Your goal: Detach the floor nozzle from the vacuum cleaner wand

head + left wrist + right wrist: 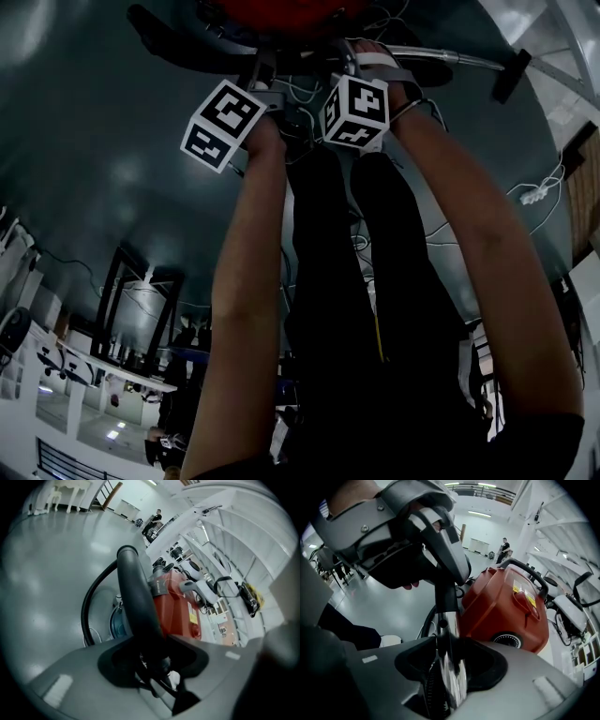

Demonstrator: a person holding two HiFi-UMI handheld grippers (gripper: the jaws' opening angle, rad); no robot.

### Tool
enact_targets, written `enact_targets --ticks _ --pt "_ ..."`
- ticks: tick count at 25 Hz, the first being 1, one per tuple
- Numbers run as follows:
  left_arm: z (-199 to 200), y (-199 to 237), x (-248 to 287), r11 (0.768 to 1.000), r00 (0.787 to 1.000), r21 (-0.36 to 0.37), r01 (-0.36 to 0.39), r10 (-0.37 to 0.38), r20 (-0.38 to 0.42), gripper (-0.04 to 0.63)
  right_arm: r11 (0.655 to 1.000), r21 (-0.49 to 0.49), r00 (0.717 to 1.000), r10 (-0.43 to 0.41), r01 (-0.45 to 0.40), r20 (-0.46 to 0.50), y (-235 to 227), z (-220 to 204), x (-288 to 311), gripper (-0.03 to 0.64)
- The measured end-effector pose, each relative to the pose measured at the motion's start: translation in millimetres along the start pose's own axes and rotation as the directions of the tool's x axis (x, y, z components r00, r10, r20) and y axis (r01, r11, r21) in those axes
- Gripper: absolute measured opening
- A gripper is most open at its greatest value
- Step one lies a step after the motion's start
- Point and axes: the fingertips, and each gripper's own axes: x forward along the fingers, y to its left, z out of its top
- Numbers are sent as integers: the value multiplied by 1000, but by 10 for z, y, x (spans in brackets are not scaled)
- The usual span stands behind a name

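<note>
A red vacuum cleaner (281,14) (176,606) (506,606) stands on the grey floor just beyond both grippers. My left gripper (267,73) (154,667) is shut on the black curved handle tube (138,606) (445,592), which runs up from between its jaws. My right gripper (364,58) (447,681) is shut on the chrome wand (451,667) just below that black tube. In the head view the chrome wand (450,58) runs off to the right and ends in a black piece (512,75), apparently the floor nozzle. A black ribbed hose (89,606) loops behind the handle.
The person's legs in black trousers (375,309) stand below the grippers. Cables and a white power strip (534,195) lie on the floor at right. Tables and frames (122,366) stand at lower left. A person (505,545) stands far off in the hall.
</note>
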Motion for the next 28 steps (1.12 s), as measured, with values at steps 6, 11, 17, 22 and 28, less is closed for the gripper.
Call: enact_targets --ticks 6,11,17,22,28 --pt "-83 -129 -131 1000 1000 -20 4 -4 -19 176 994 -108 1000 7 -5 18 10 0 -107 166" --pt "-66 -166 -182 1000 1000 27 3 -3 13 195 996 -92 1000 9 -8 10 10 23 -165 166" --pt "-48 -202 -175 1000 1000 27 8 -9 29 196 995 -96 1000 -7 8 13 6 25 -222 166" --pt "-100 -189 -231 996 999 -80 28 -26 30 161 995 -104 1000 -2 4 26 69 4 -282 166" --pt "-127 -209 -259 994 999 -102 41 -39 20 155 993 -110 997 44 -37 63 87 -15 -324 167"
